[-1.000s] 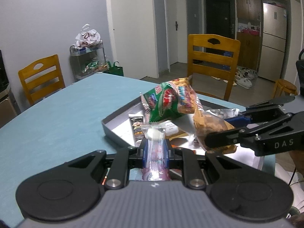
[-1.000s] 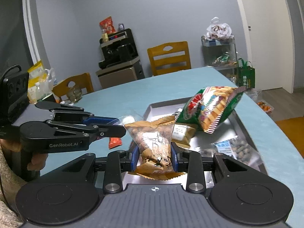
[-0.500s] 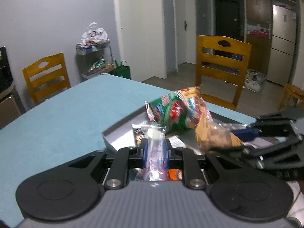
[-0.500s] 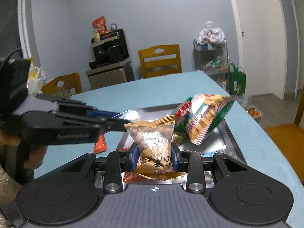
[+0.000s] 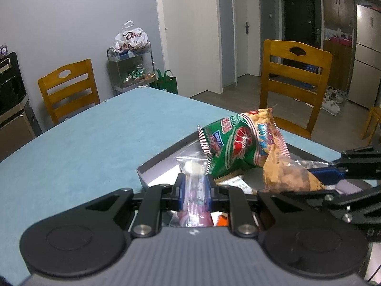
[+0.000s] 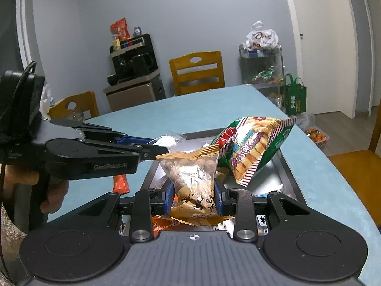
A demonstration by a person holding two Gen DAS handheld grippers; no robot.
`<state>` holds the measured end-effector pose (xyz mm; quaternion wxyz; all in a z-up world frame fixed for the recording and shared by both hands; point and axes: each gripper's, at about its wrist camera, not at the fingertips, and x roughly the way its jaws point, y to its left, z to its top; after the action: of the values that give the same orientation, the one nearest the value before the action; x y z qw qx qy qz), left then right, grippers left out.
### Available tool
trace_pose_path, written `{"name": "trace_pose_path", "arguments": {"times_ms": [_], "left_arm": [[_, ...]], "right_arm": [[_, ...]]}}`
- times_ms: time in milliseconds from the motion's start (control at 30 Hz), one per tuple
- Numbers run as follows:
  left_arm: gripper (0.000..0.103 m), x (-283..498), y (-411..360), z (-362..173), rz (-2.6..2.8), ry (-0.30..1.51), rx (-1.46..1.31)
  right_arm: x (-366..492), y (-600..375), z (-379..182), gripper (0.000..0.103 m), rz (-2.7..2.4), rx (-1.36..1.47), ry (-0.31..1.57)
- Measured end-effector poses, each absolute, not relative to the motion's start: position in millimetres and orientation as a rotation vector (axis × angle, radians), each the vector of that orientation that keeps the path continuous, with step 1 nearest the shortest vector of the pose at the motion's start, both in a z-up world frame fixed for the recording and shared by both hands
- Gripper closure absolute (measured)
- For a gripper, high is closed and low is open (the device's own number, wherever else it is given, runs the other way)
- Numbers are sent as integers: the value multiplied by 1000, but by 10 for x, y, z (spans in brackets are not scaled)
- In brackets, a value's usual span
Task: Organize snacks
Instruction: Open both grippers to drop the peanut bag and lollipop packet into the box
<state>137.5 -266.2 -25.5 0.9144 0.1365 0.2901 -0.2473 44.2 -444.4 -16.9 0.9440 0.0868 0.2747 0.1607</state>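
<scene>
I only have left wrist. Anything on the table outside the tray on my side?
Observer: Yes, right wrist shows an orange-red packet lying on the blue table, just left of the tray.
Operator: Right gripper's load is half hidden for me. Gripped properly?
Observer: The right gripper has its jaws shut on the tan nut bag, pinched at its lower half.
Operator: What's behind my gripper?
Observer: A hand holds the handle of the left gripper; a black appliance stands by the wall behind.
</scene>
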Motion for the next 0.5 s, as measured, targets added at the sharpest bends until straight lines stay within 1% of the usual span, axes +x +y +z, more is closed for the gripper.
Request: {"name": "trace_pose_path", "arguments": {"times_ms": [333,500], "left_arm": [[89,1635,-2757,-295,-465,612,269],[89,1756,-2793,-340,-448,626,256]], "right_arm": [[612,-4424,-276,68,341,142,648],[694,-4454,-270,68,318,148,656]]}}
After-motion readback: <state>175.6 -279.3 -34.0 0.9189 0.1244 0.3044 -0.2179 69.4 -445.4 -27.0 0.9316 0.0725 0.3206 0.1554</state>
